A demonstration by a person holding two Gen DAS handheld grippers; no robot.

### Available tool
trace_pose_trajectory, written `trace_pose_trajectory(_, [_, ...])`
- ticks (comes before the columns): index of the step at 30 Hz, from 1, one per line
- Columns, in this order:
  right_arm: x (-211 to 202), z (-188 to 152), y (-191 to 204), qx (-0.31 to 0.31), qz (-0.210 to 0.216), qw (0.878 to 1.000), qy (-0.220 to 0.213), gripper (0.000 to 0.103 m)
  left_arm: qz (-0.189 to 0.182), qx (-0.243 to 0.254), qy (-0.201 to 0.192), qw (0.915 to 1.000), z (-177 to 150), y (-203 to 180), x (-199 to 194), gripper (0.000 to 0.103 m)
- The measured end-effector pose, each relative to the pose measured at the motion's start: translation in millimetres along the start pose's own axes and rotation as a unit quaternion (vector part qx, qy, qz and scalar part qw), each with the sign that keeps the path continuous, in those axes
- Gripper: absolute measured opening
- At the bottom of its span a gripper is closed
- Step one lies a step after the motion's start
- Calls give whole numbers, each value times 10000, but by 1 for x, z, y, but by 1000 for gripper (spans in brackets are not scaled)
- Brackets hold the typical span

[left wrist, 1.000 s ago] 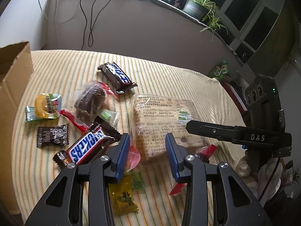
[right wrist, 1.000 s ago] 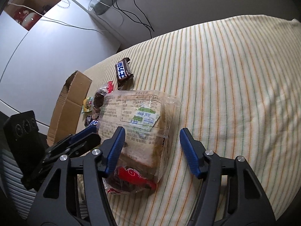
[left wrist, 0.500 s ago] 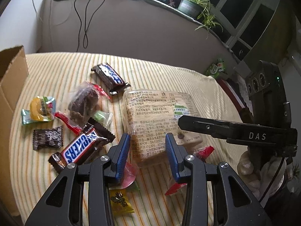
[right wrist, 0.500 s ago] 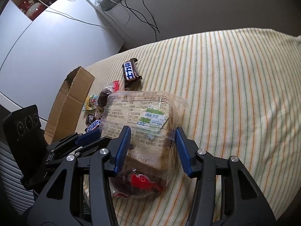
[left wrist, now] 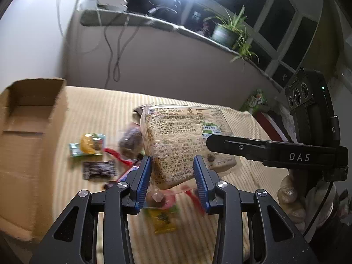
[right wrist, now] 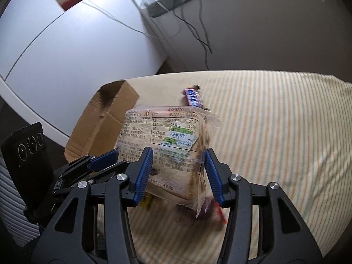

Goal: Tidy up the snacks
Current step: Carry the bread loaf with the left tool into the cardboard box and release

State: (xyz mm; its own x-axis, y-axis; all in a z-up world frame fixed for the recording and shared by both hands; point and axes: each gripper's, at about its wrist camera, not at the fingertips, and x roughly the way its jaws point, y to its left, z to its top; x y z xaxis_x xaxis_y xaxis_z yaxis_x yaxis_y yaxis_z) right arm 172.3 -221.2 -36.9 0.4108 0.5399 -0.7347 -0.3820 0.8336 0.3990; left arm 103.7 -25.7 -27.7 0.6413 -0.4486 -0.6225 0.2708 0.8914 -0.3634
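A clear bag of sliced bread with printed labels is lifted off the striped table. My left gripper is shut on its near corner. My right gripper is shut on its other end, where the bread bag fills the jaws. The right gripper's finger crosses the left wrist view from the right. Small snacks lie below on the cloth: a yellow-green candy pack, a dark wrapper, a yellow sachet.
An open cardboard box stands at the table's left; it also shows in the right wrist view. A Snickers bar lies behind the bread. Cables hang from the window sill, where a potted plant stands.
Both grippers have lifted the bread bag off the table and tilted it up. The right gripper closed on it over the last second. The box is now nearer in both views.
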Motion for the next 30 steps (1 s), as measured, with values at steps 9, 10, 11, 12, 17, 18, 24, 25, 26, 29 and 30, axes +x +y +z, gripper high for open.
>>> trace_pose_trajectory(9, [14,11,62,-533,211,9984,23,51,331,-278,-423,9982,-5,34,-45,36])
trace_pose_trajectory(10, [16,11,68,-581,235,9980,35,51,366,-322,-463,9977,-5,40,-50,36])
trace_pose_trajectory(11, [19,12,75,-629,268,9976,49,51,397,-361,-494,9973,-6,44,-54,36])
trace_pose_trajectory(12, [22,12,81,-676,299,9972,64,51,438,-402,-533,9968,-6,48,-59,36])
trace_pose_trajectory(17, [40,14,118,-982,447,9941,141,51,658,-600,-697,9936,-9,74,-81,36])
trace_pose_trajectory(18, [45,14,124,-1028,482,9934,165,51,707,-655,-724,9927,-11,80,-85,36])
trace_pose_trajectory(24, [72,15,160,-1316,667,9885,318,51,1025,-914,-840,9870,-23,107,-108,36])
trace_pose_trajectory(25, [77,15,166,-1359,700,9876,350,51,1071,-956,-849,9860,-25,111,-110,36])
trace_pose_trajectory(26, [81,14,171,-1393,729,9868,379,51,1114,-1000,-859,9850,-25,114,-111,36])
trace_pose_trajectory(29, [95,13,186,-1471,798,9848,468,51,1235,-1110,-875,9822,-29,125,-116,36])
trace_pose_trajectory(30, [99,13,190,-1492,816,9842,494,51,1271,-1145,-871,9814,-31,128,-117,36])
